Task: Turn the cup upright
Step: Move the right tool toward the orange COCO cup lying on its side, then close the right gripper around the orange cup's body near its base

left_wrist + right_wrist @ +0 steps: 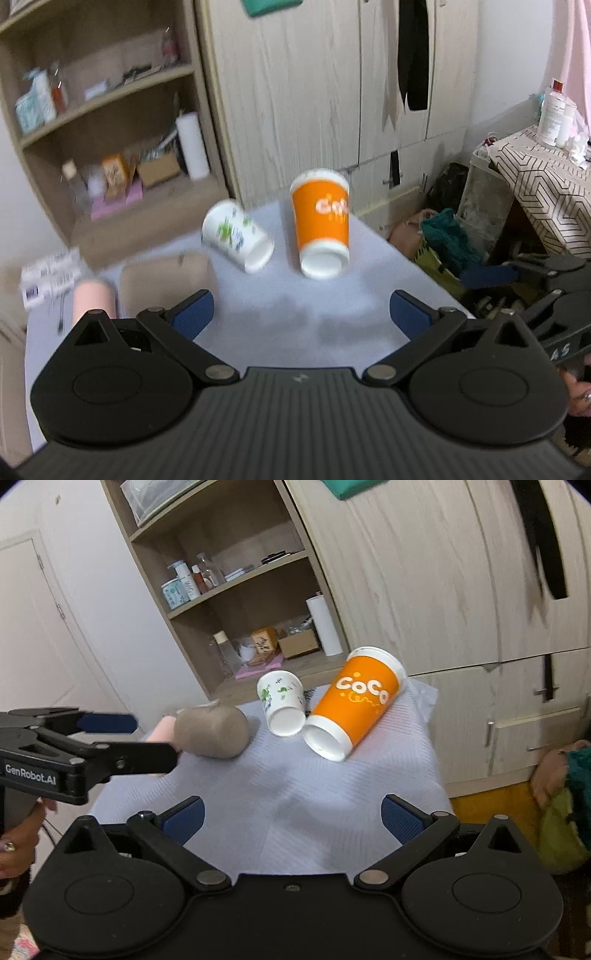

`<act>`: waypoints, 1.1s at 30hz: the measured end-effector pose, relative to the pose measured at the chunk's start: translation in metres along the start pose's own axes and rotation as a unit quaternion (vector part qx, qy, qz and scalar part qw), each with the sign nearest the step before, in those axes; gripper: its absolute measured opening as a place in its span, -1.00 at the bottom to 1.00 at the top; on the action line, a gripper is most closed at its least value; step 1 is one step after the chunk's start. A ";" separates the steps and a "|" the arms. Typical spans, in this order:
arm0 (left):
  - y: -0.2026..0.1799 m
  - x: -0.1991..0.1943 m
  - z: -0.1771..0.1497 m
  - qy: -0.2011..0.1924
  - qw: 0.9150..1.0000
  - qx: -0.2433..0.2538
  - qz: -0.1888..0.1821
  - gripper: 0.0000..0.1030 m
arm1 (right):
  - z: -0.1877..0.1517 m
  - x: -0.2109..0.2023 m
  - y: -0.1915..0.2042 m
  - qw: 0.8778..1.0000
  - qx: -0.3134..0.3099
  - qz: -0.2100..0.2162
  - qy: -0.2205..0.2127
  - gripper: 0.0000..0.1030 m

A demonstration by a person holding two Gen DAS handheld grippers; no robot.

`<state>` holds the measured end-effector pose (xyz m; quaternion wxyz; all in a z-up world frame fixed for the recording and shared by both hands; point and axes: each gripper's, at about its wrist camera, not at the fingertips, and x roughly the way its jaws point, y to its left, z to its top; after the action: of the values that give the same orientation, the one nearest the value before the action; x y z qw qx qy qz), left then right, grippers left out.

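Approach step — nothing is gripped. The left gripper point(301, 314) and right gripper point(291, 819) both stand spread wide. The orange paper cup point(356, 701) lies on its side at frame centre, touching the smaller white paper cup point(282, 707). Judged next move: straddle one cup's wall, close, rotate upright.

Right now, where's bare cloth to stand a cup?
Free: the near strip of pale blue tablecloth, between both open claws and the cups. Crowded: far half, where the orange paper cup, white printed cup and brown cylinder lie.
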<state>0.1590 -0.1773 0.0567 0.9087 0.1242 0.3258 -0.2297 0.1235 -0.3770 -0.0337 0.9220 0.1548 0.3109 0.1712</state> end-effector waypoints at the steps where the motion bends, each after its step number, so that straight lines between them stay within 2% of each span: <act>1: 0.000 0.003 0.004 -0.001 1.000 0.001 -0.004 1.00 | 0.004 0.007 -0.003 1.000 0.005 0.006 0.003 1.00; 7: -0.001 0.044 0.036 0.016 1.000 -0.004 -0.016 0.95 | 0.021 0.040 -0.016 1.000 0.020 0.022 0.006 0.99; 11: 0.005 0.072 0.050 0.015 1.000 -0.014 -0.019 0.93 | 0.033 0.060 -0.022 1.000 0.018 0.001 0.003 0.99; 15: 0.019 0.097 0.055 0.026 0.998 -0.051 -0.040 0.93 | 0.044 0.087 -0.031 0.999 0.044 -0.013 0.001 0.99; 18: 0.025 0.120 0.059 0.039 0.995 -0.073 -0.057 0.73 | 0.051 0.104 -0.038 0.998 0.063 -0.026 -0.002 0.99; 19: 0.027 0.126 0.059 0.044 0.994 -0.078 -0.063 0.59 | 0.052 0.109 -0.040 0.997 0.071 -0.029 -0.001 0.99; 20: 0.029 0.131 0.060 0.049 0.993 -0.088 -0.067 0.56 | 0.053 0.113 -0.044 0.996 0.081 -0.031 0.001 0.99; 23: 0.036 0.142 0.059 0.055 0.989 -0.109 -0.080 0.56 | 0.052 0.125 -0.056 0.992 0.123 -0.035 0.011 0.98; 27: 0.042 0.146 0.058 0.048 0.989 -0.116 -0.084 0.56 | 0.051 0.134 -0.060 0.990 0.134 -0.033 0.015 0.94; 31: 0.047 0.152 0.056 0.054 0.986 -0.128 -0.094 0.56 | 0.051 0.146 -0.065 0.987 0.156 -0.025 0.023 0.77; 33: 0.050 0.154 0.054 0.057 0.984 -0.138 -0.101 0.56 | 0.050 0.148 -0.067 0.986 0.165 -0.010 0.021 0.54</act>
<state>0.3174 -0.2064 0.0014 0.8694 -0.0226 0.4160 -0.2658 0.2805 -0.3847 -0.0988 0.8788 0.2976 0.3559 0.1116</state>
